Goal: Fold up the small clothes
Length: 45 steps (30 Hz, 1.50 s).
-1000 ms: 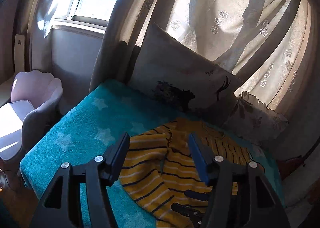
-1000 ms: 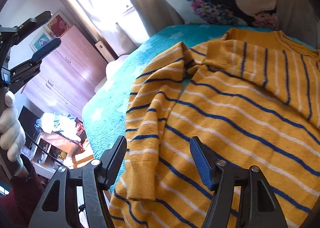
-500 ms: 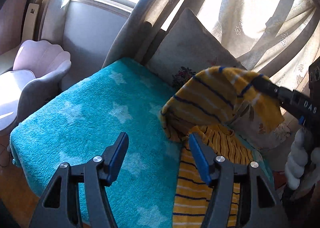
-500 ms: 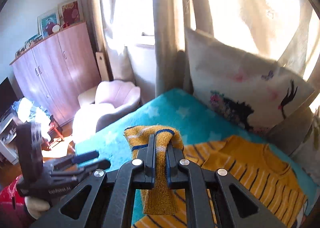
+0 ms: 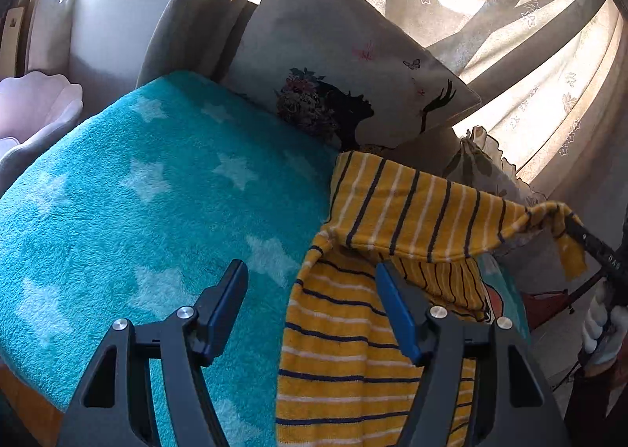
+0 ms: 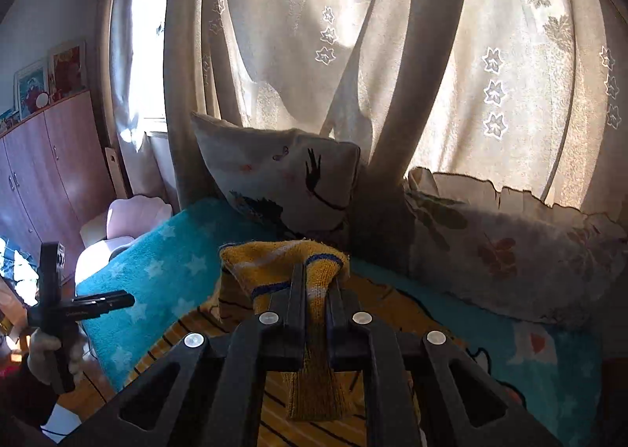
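A small yellow sweater with navy and white stripes (image 5: 353,348) lies on a teal star-patterned blanket (image 5: 137,191). My right gripper (image 6: 316,290) is shut on the sweater's sleeve cuff (image 6: 282,262) and holds it up. In the left wrist view the sleeve (image 5: 424,211) stretches to the right across the body, with the right gripper (image 5: 588,242) at the far right. My left gripper (image 5: 312,301) is open and empty, just above the sweater's left edge. It also shows in the right wrist view (image 6: 94,303) at the left.
A white cushion with a printed face (image 5: 353,74) and a leaf-print cushion (image 6: 510,242) lean against the curtains (image 6: 431,54) behind the blanket. A pink chair (image 5: 35,101) stands left of the bed. A wooden cupboard (image 6: 39,180) is further left.
My right gripper closed on the sleeve cuff, lifted it, and has carried it to the right across the sweater's body. My left gripper stayed open and came closer over the blanket.
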Available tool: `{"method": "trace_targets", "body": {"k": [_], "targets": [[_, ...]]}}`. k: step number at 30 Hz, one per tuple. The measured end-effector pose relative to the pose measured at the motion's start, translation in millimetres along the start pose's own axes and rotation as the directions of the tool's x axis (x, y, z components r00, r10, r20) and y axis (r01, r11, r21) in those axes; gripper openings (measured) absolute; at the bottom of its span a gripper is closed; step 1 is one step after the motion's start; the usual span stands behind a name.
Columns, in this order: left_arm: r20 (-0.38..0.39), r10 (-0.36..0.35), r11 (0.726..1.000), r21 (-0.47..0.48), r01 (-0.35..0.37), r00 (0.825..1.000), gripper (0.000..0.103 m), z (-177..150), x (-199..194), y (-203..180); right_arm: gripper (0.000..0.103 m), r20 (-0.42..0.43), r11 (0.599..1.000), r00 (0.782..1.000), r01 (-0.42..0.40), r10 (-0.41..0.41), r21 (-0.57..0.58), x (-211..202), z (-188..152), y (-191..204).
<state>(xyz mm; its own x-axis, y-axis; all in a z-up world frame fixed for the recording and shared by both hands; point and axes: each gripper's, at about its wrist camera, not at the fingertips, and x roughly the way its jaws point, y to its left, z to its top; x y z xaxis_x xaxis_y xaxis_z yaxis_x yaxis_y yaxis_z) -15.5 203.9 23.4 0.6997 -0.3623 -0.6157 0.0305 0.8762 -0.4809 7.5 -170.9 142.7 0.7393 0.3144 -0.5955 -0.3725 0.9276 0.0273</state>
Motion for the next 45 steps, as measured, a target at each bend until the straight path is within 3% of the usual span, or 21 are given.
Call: {"method": "trace_targets", "body": {"k": [3,7,9,12,15,19,22,23,24,28,32,37,40,41,43,44,45], "targets": [[-0.034,-0.004,1.000,0.007,0.004,0.999,0.067,-3,15,-12,0.008,-0.175,0.995,0.985,0.016,0.002,0.097,34,-75,-32],[-0.067,-0.002,1.000,0.027,0.004,0.998,0.067,-4,36,-29,0.008,-0.356,0.979,0.934,0.065,0.009,0.195,72,-166,-55],[-0.079,0.010,0.999,0.038,-0.007,0.997,0.067,-1,47,-35,0.008,-0.382,0.965,0.922,0.042,0.064,0.261,79,-192,-62],[-0.099,0.034,0.998,0.052,-0.029,0.994,0.068,5,69,-43,0.010,-0.340,0.945,0.935,0.015,0.103,0.327,66,-202,-67],[-0.121,0.052,0.997,0.060,-0.045,0.991,0.068,16,93,-50,0.020,-0.351,0.955,0.935,0.060,0.048,0.289,51,-194,-66],[-0.132,0.104,0.993,0.074,-0.094,0.986,0.068,33,132,-55,0.031,-0.258,0.967,0.965,0.103,-0.040,0.234,22,-163,-60],[-0.162,0.269,0.960,0.123,-0.251,0.949,0.067,40,162,-47,0.034,-0.178,0.968,0.984,0.053,-0.008,0.246,20,-134,-52],[-0.181,0.291,0.956,0.102,-0.276,0.940,0.067,40,169,-40,0.034,-0.168,0.968,0.986,0.029,0.013,0.249,26,-125,-47],[-0.202,0.283,0.959,0.068,-0.275,0.937,0.067,38,174,-33,0.034,-0.162,0.968,0.986,0.000,0.042,0.253,35,-115,-42],[-0.137,0.233,0.971,0.079,-0.224,0.963,0.067,29,164,-29,0.034,-0.132,0.963,0.981,-0.109,0.145,0.247,85,-75,-12],[-0.059,0.137,0.988,0.076,-0.133,0.989,0.067,12,147,-20,0.039,-0.161,0.916,0.935,-0.254,0.314,0.312,165,-33,18],[-0.024,0.005,0.999,-0.052,-0.007,1.000,0.067,12,142,1,0.040,-0.223,0.900,0.916,-0.238,0.333,0.365,265,1,44],[-0.007,-0.031,0.996,-0.082,0.030,1.000,0.067,13,143,5,0.044,-0.252,0.883,0.906,-0.216,0.340,0.417,311,9,49],[-0.005,-0.031,0.996,-0.080,0.030,1.000,0.067,13,143,5,0.046,-0.261,0.865,0.890,-0.232,0.373,0.445,324,9,50],[-0.004,-0.025,0.997,-0.073,0.025,1.000,0.067,13,142,2,0.045,-0.306,0.811,0.823,-0.279,0.478,0.515,346,5,55],[-0.004,-0.025,0.997,-0.072,0.025,1.000,0.068,13,142,2,0.023,-0.313,0.792,0.799,-0.302,0.514,0.530,350,5,57],[-0.004,-0.025,0.997,-0.073,0.025,1.000,0.068,13,142,2,0.008,-0.302,0.774,0.774,-0.352,0.557,0.526,350,9,60]]}}
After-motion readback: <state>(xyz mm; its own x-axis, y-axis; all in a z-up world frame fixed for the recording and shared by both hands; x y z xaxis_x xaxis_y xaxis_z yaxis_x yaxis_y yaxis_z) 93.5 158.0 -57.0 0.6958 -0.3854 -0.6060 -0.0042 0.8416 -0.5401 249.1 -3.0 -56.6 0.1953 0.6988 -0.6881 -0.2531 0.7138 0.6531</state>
